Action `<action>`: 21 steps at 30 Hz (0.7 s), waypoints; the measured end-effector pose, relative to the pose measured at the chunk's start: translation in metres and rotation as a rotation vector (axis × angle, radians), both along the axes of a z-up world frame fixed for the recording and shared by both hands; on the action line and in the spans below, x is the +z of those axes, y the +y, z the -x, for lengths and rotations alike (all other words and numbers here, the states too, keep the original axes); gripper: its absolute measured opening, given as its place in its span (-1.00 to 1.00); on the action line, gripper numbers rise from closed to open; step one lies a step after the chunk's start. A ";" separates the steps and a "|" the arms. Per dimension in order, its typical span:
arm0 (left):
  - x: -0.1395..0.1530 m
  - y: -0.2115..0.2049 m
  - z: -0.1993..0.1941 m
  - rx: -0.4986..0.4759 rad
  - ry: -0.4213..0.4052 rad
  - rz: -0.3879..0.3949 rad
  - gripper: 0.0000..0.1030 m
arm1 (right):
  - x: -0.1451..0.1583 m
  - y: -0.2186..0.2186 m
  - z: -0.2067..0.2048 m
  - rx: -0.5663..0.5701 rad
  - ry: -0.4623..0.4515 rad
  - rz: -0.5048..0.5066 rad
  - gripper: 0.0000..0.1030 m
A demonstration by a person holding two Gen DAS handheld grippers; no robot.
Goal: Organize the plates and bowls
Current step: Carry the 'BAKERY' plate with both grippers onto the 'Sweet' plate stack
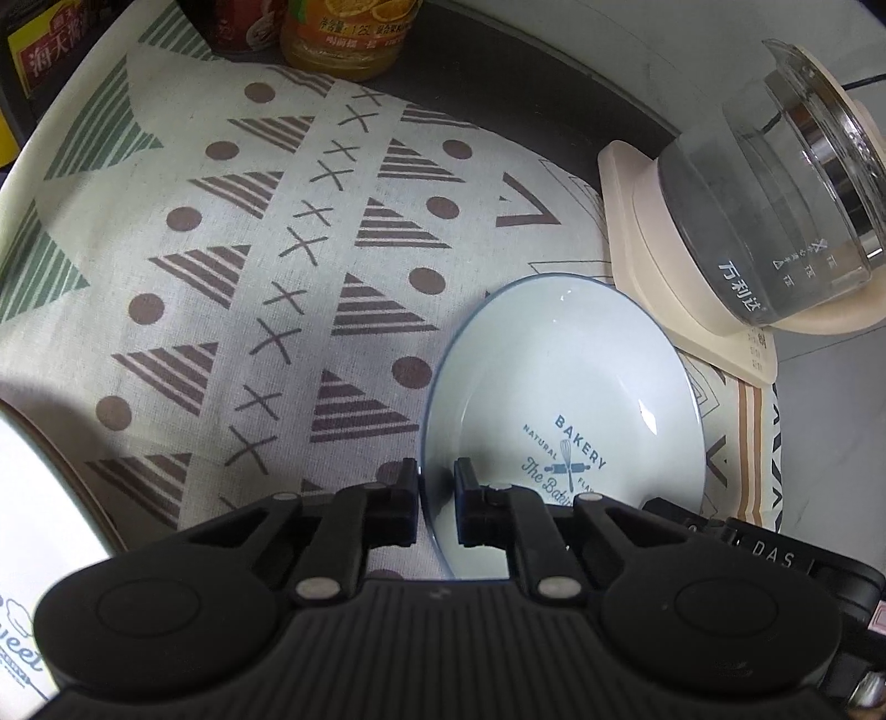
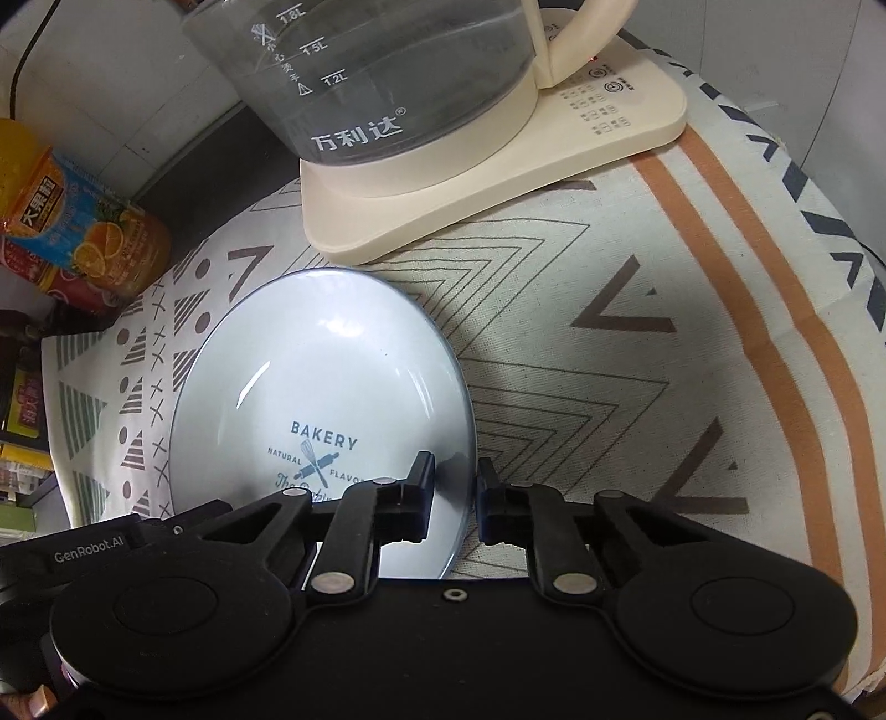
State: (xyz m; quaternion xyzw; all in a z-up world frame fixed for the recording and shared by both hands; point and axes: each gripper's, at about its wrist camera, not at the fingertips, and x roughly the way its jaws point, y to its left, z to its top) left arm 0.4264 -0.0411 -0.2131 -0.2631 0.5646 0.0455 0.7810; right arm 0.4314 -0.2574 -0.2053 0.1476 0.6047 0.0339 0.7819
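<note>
A pale blue plate [image 1: 559, 387] with a dark rim and "BAKERY" print hangs tilted above the patterned cloth, held by both grippers. My left gripper [image 1: 436, 498] is shut on its left rim, one finger on each face. My right gripper [image 2: 455, 493] is shut on its right rim; the plate fills the lower left of the right wrist view [image 2: 326, 382]. A second white dish [image 1: 33, 531] with "Sweet" lettering shows partly at the left edge of the left wrist view.
A glass kettle [image 2: 387, 83] on a cream base [image 2: 498, 188] stands just behind the plate. An orange juice bottle [image 1: 343, 39] and cans [image 2: 83, 243] line the back left. The patterned tablecloth [image 1: 221, 277] covers the table.
</note>
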 end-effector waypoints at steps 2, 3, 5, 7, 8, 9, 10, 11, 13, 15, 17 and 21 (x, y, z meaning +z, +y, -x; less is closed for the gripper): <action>0.004 0.000 0.001 -0.005 -0.022 -0.005 -0.80 | 0.000 0.000 0.000 0.010 -0.004 -0.001 -0.71; 0.008 0.001 0.001 -0.008 -0.036 -0.010 -0.80 | 0.001 -0.001 0.000 0.016 -0.009 -0.004 -0.72; 0.014 0.003 0.002 -0.003 -0.059 -0.020 -0.80 | 0.005 -0.003 0.002 0.023 -0.029 -0.016 -0.74; 0.021 0.005 0.004 -0.001 -0.083 -0.038 -0.80 | 0.012 -0.002 0.004 0.035 -0.060 -0.020 -0.77; 0.025 0.006 0.004 0.000 -0.097 -0.044 -0.80 | 0.015 -0.002 0.005 0.039 -0.073 -0.024 -0.78; 0.028 0.009 0.005 0.006 -0.107 -0.040 -0.80 | 0.019 0.000 0.006 0.041 -0.084 -0.029 -0.79; 0.032 0.012 0.006 0.011 -0.113 -0.030 -0.80 | 0.022 0.000 0.006 0.045 -0.098 -0.038 -0.79; 0.034 0.014 0.008 0.014 -0.118 -0.027 -0.80 | 0.026 0.001 0.007 0.048 -0.113 -0.050 -0.79; 0.041 0.017 0.011 0.017 -0.139 -0.037 -0.80 | 0.032 0.003 0.008 0.046 -0.131 -0.064 -0.79; 0.047 0.021 0.015 0.024 -0.155 -0.040 -0.80 | 0.037 0.007 0.009 0.048 -0.147 -0.066 -0.79; 0.054 0.026 0.019 0.029 -0.167 -0.042 -0.80 | 0.042 0.012 0.011 0.050 -0.166 -0.071 -0.79; 0.064 0.038 0.030 0.042 -0.190 -0.051 -0.80 | 0.054 0.023 0.016 0.061 -0.194 -0.073 -0.79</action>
